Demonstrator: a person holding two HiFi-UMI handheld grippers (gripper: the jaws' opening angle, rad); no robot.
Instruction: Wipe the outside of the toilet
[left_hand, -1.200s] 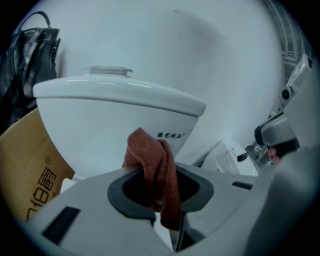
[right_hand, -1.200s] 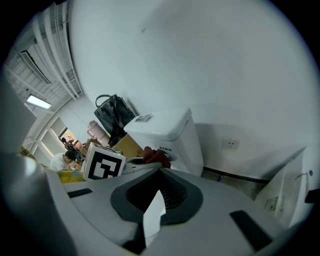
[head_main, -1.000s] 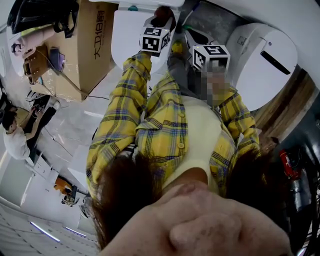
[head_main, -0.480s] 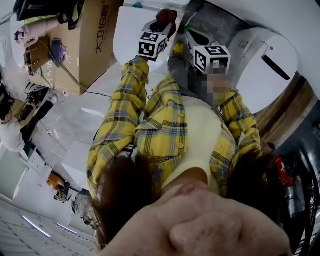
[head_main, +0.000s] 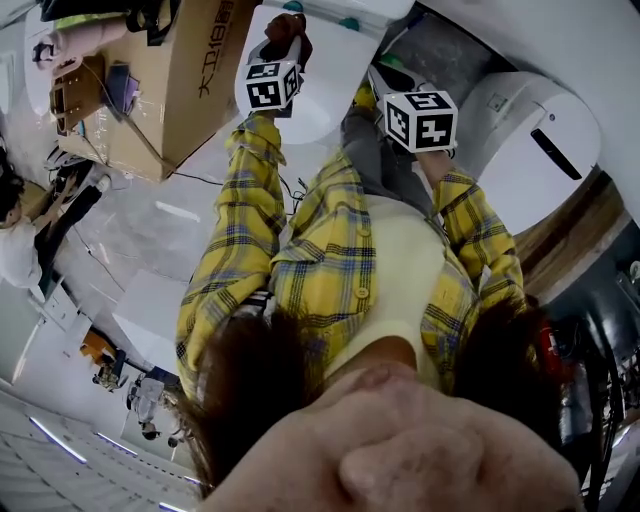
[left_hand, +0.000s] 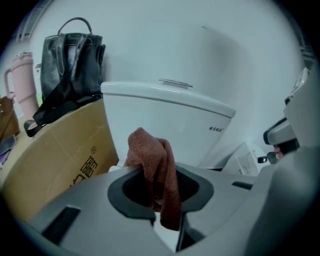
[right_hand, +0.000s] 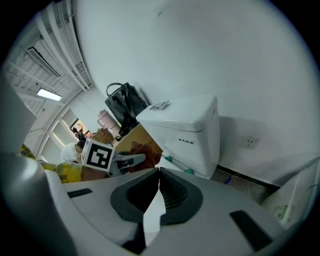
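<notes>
Single rust-brown terry cloth (left_hand: 148, 152) pinched between left gripper (left_hand: 162, 186) jaws, one white ceramic toilet (left_hand: 165, 120) just beyond, right gripper (right_hand: 158, 181) closed, empty

My left gripper (left_hand: 159, 202) is clamped on the brown cloth (left_hand: 154, 160), with my left arm (head_main: 238, 225) stretched out ahead in its plaid sleeve. Right gripper (right_hand: 157, 182): jaws pressed together, nothing between them. My right arm (head_main: 478, 235) reaches less far forward than the left.
</notes>
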